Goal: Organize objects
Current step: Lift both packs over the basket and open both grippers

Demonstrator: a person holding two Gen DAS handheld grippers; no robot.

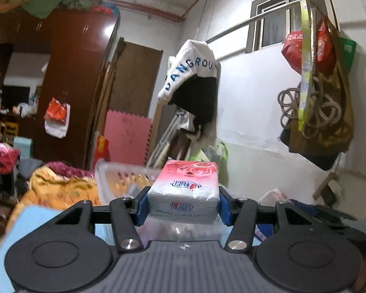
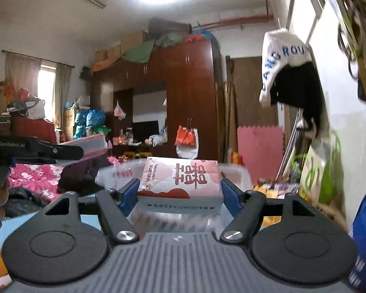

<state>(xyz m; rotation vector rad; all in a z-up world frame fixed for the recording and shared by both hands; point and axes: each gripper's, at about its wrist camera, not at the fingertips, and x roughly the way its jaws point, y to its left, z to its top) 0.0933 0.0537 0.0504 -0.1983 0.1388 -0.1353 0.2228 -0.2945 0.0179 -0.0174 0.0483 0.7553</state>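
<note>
My left gripper is shut on a pink and white tissue pack and holds it in the air. It also shows in the right wrist view at the left, with the tissue pack sticking out. My right gripper is shut on a pink box printed "Welcome" with a red double-happiness sign. A clear white plastic basket lies just beyond the left gripper. In the right wrist view the basket is behind and under the pink box.
A dark red wardrobe stands at the back. A pink foam mat leans by a wooden door. A white and black garment hangs from a rail. Bags hang on the right wall. Orange bedding lies at left.
</note>
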